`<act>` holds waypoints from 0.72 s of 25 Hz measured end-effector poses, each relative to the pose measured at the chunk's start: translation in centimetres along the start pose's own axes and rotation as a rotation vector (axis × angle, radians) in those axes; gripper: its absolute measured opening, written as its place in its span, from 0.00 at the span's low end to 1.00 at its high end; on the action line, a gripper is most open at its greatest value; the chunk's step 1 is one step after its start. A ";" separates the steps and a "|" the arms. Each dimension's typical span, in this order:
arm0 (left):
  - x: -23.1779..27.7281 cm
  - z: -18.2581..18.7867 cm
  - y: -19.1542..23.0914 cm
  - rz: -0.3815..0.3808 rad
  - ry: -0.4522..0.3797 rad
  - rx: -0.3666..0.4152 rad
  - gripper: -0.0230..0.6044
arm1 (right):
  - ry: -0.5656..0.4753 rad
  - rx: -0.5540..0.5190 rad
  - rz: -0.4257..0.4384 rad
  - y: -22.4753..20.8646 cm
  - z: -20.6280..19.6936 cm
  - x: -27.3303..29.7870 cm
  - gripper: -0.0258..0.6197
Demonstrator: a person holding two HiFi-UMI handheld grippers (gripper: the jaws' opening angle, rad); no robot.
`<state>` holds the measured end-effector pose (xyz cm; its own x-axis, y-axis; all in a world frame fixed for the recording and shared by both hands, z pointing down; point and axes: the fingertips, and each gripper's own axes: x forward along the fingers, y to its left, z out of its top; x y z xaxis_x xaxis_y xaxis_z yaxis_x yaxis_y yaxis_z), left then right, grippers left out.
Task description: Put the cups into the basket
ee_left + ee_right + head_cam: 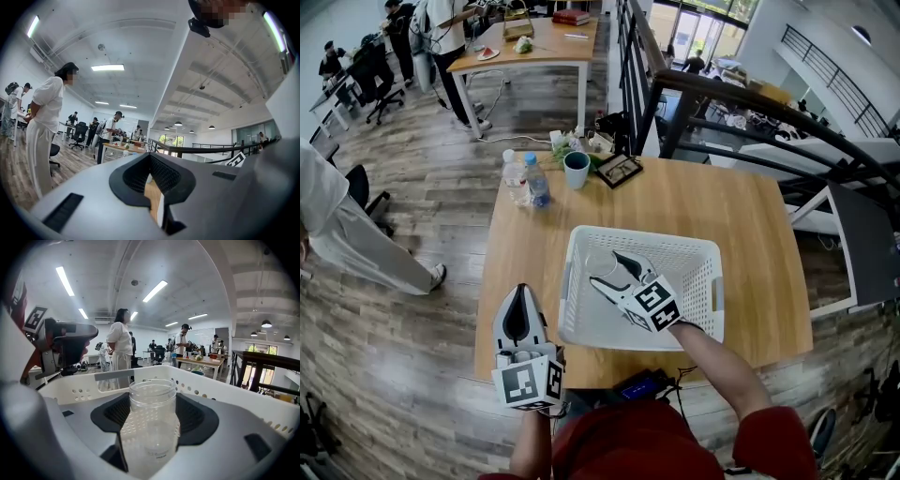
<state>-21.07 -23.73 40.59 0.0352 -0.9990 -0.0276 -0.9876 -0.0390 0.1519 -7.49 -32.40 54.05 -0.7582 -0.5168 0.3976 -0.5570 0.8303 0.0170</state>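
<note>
Across an open office with plank flooring, a wooden bench (750,225) is carrying a white perforated basket (698,249) near its front edge. The right gripper (609,266) is reaching into the basket, its jaws pinching a clear plastic cup (152,413) upright by its sides. The cup is sitting low inside the basket, towards the left wall, and whether its base is touching the bottom cannot be told. The left gripper (522,298) is hovering over the front left corner of the bench, just beside the basket, with its jaws pressed together and nothing between them. At the far left of the bench a teal cup (576,170) is standing upright, with two water bottles (526,178) to its left and a framed picture (620,170) to its right. People are standing around other desks in the background.
</note>
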 end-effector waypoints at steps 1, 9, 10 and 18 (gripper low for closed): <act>0.0 0.0 0.0 -0.001 0.000 0.001 0.04 | -0.001 0.005 -0.002 -0.1 -0.1 0.0 0.50; 0.0 0.0 0.0 -0.004 0.001 0.000 0.04 | -0.003 0.017 -0.007 -0.3 -0.1 0.2 0.50; 0.0 0.1 0.1 -0.004 0.000 0.000 0.04 | -0.001 0.016 -0.007 -0.3 -0.2 0.1 0.50; 0.0 0.4 -0.1 -0.011 0.001 0.003 0.04 | 0.020 0.004 -0.002 -0.1 -0.2 -0.1 0.50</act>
<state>-20.99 -23.74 40.14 0.0465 -0.9985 -0.0278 -0.9877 -0.0501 0.1483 -7.27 -32.32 54.21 -0.7502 -0.5143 0.4155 -0.5599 0.8284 0.0145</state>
